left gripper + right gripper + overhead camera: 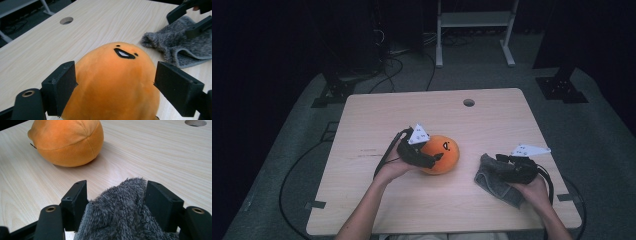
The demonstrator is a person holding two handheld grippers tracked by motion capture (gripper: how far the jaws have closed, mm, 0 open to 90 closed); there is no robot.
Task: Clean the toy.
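Orange plush, one item: a round soft toy [441, 154] with a small black stitched face, resting on the worktop near its middle, a little toward your near edge. Your left gripper [115, 87] sits over it from the left side, jaws standing apart on either flank of the toy; the left-hand pad lies against or just at the plush, the other pad stands clear, so nothing is pinched. Grey fleecy cloth [492, 177], one item, crumpled, lying well to the right of the toy near the worktop's right near corner, apart from the toy with bare wood between. Your right gripper [116, 202] is set on this cloth with its jaws wide, a fold of the grey pile bunched up between them and touching both pads; whether the pads actually press it, you cannot tell from here. Worktop [377, 115]: pale wood grain, rounded corners, one round cable hole [469, 102] close to the far edge. Beyond the far edge, a white metal frame [474, 22] stands on grey floor.
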